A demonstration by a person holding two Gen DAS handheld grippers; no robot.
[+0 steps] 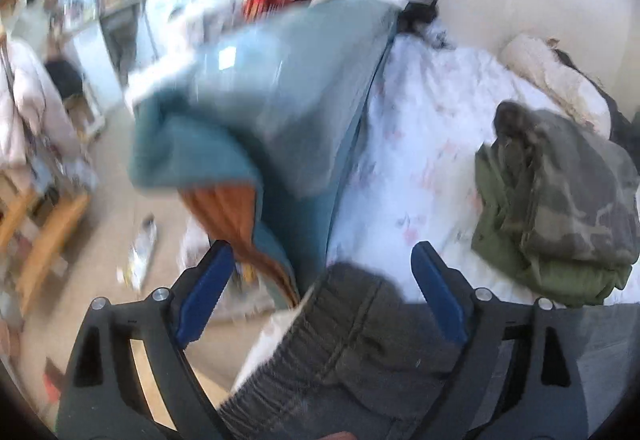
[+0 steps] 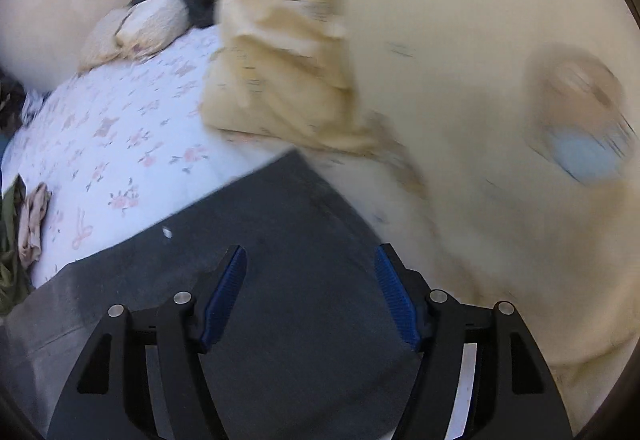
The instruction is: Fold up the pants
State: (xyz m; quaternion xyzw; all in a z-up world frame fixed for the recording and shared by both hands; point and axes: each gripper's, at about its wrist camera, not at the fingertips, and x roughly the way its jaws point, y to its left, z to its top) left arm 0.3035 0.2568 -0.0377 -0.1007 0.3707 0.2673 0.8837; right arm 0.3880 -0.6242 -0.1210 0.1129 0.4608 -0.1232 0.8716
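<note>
In the left wrist view, the left gripper [image 1: 322,272] hangs with its fingers spread above the ribbed waistband of the gray pants [image 1: 348,344], which lie on the flowered bed [image 1: 420,159], touched by neither finger. In the right wrist view, the right gripper [image 2: 310,280] also has its fingers spread, poised over the flat gray pants [image 2: 272,232] on the same bed [image 2: 120,143], just beside a cream blanket [image 2: 288,51].

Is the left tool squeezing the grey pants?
Apart. Left wrist view: the left tool stands open, and the grey pants lie between its pads, unpinched.
</note>
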